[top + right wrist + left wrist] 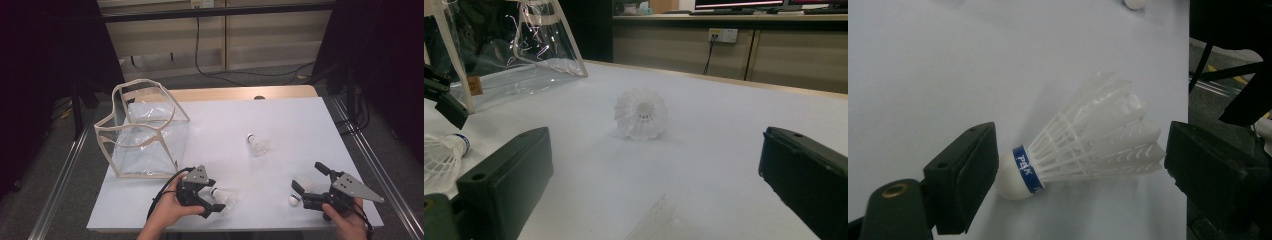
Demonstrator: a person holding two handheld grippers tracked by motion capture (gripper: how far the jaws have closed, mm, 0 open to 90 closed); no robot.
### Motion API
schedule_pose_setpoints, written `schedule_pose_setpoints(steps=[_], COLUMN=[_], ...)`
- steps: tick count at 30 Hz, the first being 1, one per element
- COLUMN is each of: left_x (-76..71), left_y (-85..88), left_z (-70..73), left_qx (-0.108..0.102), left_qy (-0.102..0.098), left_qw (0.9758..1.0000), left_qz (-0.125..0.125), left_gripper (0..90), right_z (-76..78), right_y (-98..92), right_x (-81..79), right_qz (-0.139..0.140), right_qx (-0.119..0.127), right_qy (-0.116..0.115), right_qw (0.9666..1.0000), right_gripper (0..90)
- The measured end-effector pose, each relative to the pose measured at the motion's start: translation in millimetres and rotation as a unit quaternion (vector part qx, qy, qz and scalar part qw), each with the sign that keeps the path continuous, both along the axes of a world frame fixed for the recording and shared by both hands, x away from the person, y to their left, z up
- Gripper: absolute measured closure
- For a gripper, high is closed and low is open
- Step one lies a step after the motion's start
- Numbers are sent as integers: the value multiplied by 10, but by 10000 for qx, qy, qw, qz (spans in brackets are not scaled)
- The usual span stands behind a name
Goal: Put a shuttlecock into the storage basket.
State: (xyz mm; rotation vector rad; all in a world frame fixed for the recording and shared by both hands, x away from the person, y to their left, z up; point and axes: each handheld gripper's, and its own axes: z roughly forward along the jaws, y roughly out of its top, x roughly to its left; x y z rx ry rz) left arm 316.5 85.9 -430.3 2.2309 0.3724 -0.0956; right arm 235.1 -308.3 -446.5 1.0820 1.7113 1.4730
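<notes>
A: Left claw wide open, straddling the near shuttlecock lying on its side on the bench; pads not pressing, nothing held.

B: Right claw?

A: Open too, empty, around the second shuttlecock at the bench's near right. Third shuttlecock mid-bench, clear bag far left.

B: Risk?

A: Closing lengthwise, cork to skirt, probably crushes the feathers or pops it out sideways.
</notes>
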Motion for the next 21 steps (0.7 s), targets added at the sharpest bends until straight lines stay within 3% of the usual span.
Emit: schedule_pose_setpoints(steps=[10,15,17,21], left_x=[-49,-57,-61,-71], left_y=[-65,-110,-110,-139], left_z=[31,20,27,1], left_qx=[87,191,61,178], left_qy=[32,-98,-64,-46], left_qw=[9999,9990,9987,9983], left_qz=[108,381,492,553], left_gripper=[134,119,117,93], right_z=[3,6,6,4], right_y=[-1,3,2,2], right_x=[-1,-6,-6,-4], right_qz=[-4,-5,-6,1], right_qx=[-18,0,9,-16], right_qy=[-5,3,0,6], right_qw=[10000,10000,10000,10000], right_gripper=[6,6,6,6])
